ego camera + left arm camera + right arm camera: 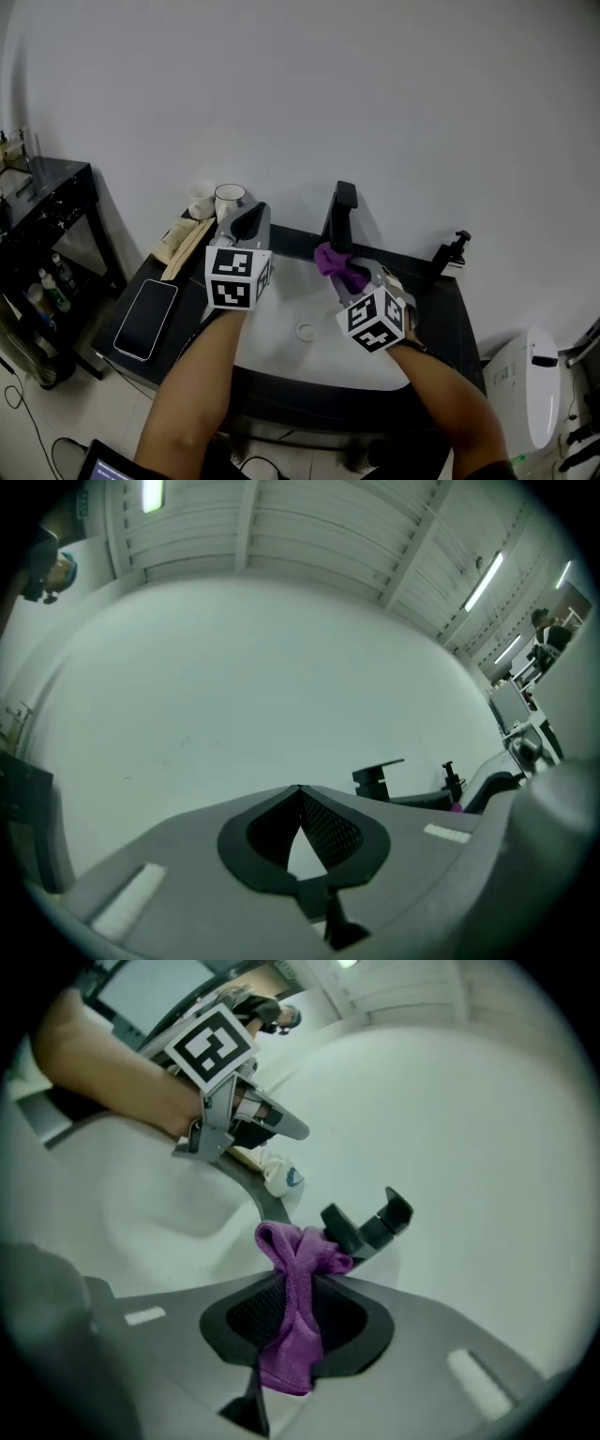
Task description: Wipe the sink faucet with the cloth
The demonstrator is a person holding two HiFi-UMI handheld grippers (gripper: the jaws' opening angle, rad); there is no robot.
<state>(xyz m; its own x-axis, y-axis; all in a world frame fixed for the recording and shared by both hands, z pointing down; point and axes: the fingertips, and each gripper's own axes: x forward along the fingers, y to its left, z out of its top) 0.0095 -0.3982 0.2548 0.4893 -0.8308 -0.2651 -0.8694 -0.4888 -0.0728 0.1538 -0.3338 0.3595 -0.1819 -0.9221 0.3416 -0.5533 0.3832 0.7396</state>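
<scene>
Cloth pinched in right gripper, upright faucet just ahead of its jaws; left gripper clenched empty, farther off.

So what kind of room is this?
Probably a bathroom: there's a white sink with a black faucet, a soap pump beside it, and what looks like a toilet at the right.

Left gripper closed, empty; right gripper clamps cloth.
</scene>
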